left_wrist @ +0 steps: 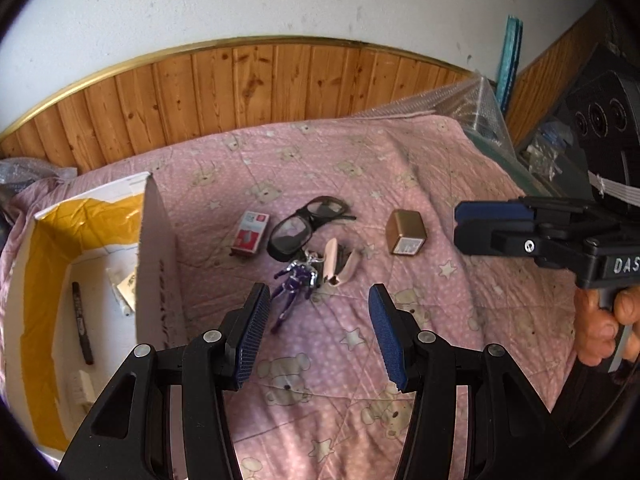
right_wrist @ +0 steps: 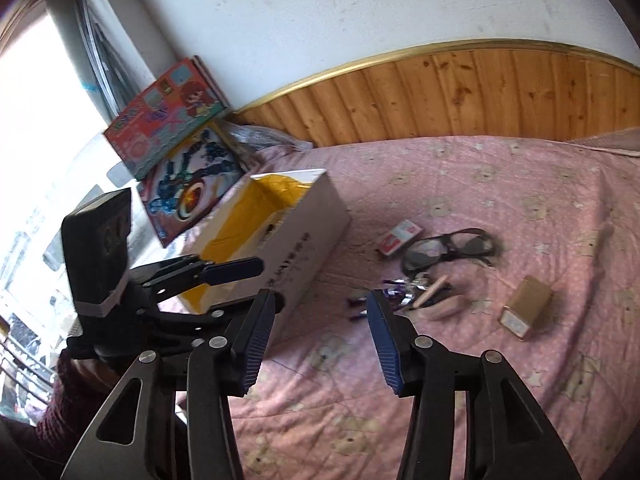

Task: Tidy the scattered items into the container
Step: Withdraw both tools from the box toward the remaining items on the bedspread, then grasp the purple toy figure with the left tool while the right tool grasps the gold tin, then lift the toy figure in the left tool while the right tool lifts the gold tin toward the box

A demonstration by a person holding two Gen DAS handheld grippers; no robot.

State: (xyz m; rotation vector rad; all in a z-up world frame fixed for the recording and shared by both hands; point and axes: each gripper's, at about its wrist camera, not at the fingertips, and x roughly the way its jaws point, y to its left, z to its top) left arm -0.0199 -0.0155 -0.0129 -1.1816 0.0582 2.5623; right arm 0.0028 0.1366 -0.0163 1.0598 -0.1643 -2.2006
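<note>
Blue-padded fingers [left_wrist: 256,332] of the left gripper [left_wrist: 316,334] gape wide, empty. Just ahead lies the purple-and-silver toy figure [left_wrist: 294,284], long axis running diagonally forward-right; the right gripper [right_wrist: 320,344], equally open and empty, hangs farther. White cardboard box [left_wrist: 158,256] left.

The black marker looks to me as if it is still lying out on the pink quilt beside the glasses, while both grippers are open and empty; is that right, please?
Not quite: the black marker already lies inside the white box, not on the pink quilt beside the glasses, as the left wrist view shows. The rest holds: the left gripper and right gripper are both open and empty.
</note>
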